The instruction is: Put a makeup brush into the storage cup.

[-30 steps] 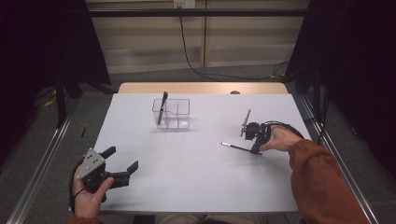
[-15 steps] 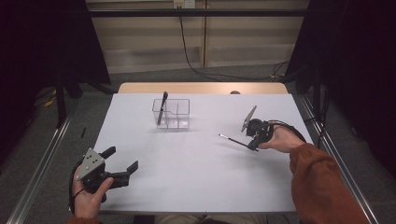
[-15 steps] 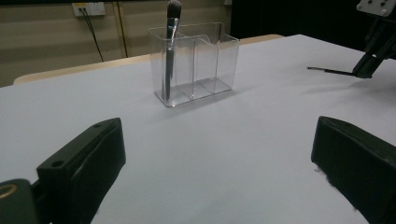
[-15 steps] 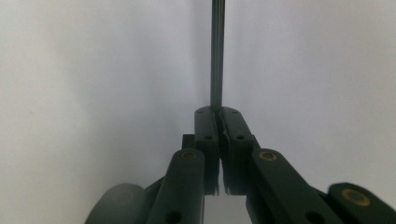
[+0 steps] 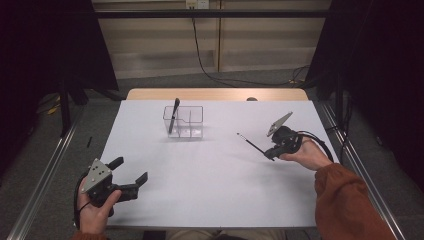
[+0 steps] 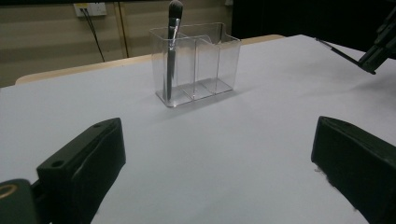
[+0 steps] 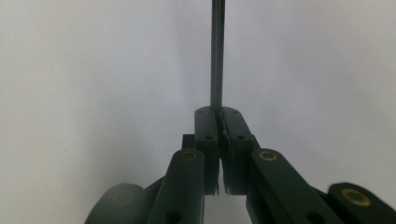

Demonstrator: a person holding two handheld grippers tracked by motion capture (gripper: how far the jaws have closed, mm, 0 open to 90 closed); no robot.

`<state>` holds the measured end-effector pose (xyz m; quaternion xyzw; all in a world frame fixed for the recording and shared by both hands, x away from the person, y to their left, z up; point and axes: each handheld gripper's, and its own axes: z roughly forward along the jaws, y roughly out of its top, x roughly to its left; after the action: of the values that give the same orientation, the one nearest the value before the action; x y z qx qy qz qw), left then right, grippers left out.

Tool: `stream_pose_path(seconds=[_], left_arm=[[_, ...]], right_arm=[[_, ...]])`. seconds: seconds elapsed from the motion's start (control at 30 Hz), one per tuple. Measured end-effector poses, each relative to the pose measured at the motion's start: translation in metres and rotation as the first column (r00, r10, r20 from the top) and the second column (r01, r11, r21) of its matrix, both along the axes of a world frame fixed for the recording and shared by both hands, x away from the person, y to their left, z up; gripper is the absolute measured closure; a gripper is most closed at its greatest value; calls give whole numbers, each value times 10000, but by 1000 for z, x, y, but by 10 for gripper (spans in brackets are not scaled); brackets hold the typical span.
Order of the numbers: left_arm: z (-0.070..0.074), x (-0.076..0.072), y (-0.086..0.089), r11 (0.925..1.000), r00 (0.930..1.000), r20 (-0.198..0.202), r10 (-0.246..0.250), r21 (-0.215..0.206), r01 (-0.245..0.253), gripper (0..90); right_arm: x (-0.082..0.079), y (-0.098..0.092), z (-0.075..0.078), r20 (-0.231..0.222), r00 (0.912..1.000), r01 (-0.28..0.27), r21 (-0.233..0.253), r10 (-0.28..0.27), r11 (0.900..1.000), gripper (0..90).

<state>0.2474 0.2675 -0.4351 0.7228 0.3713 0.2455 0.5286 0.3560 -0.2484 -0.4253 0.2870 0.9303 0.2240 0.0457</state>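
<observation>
Thin brush pinched by one end — a long lever that can swing or slip.

Your right tool (image 5: 270,152) is clamped on the thin brush (image 5: 248,142), held in the air right of the clear organizer (image 5: 184,121); your left tool (image 5: 131,176) rests wide apart, near the counter (image 5: 210,190) edge. Tilt too fast and the handle may pivot — or its tip, seemingly bristled, could clip the organizer's rim and tip it, along with the dark brush (image 5: 173,114) in its left compartment.
</observation>
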Motion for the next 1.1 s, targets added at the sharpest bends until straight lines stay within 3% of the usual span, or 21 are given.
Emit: stream_pose_path(seconds=[0.1,0.2,0.33,0.43,0.7,0.77,0.87,0.97,1.1], left_arm=[[0,0,0,10000,10000,11,-22,65,22,30],[0,0,0,10000,10000,29,-6,42,6,30],[1,0,1,10000,10000,83,30,37,-31,30],[1,0,0,10000,10000,83,27,41,-27,30],[1,0,0,10000,10000,94,0,47,-1,30],[1,0,0,10000,9999,103,-18,58,17,30],[2,-1,0,9999,9998,208,-9,119,7,30],[2,-1,0,9999,9998,187,-11,113,9,30],[2,-2,0,10000,9999,162,-31,52,30,30]], right_arm=[[-5,0,0,215,9997,80,320,-87,9995,868],[-10,-1,-2,99,9994,338,764,-347,9965,868],[-14,-5,-6,-12,9974,718,1437,-724,9870,868],[-19,-6,-7,297,9953,856,1826,-925,9795,868],[-28,-6,-10,1108,9839,1018,2983,-1403,9490,867],[-29,-6,-12,1226,9826,972,2996,-1394,9491,867],[-30,-6,-12,1482,9775,945,3287,-1501,9397,867],[-31,-5,-13,1675,9692,1070,3749,-1808,9209,867],[-31,-5,-18,1903,9551,1334,4088,-2273,9028,867]])
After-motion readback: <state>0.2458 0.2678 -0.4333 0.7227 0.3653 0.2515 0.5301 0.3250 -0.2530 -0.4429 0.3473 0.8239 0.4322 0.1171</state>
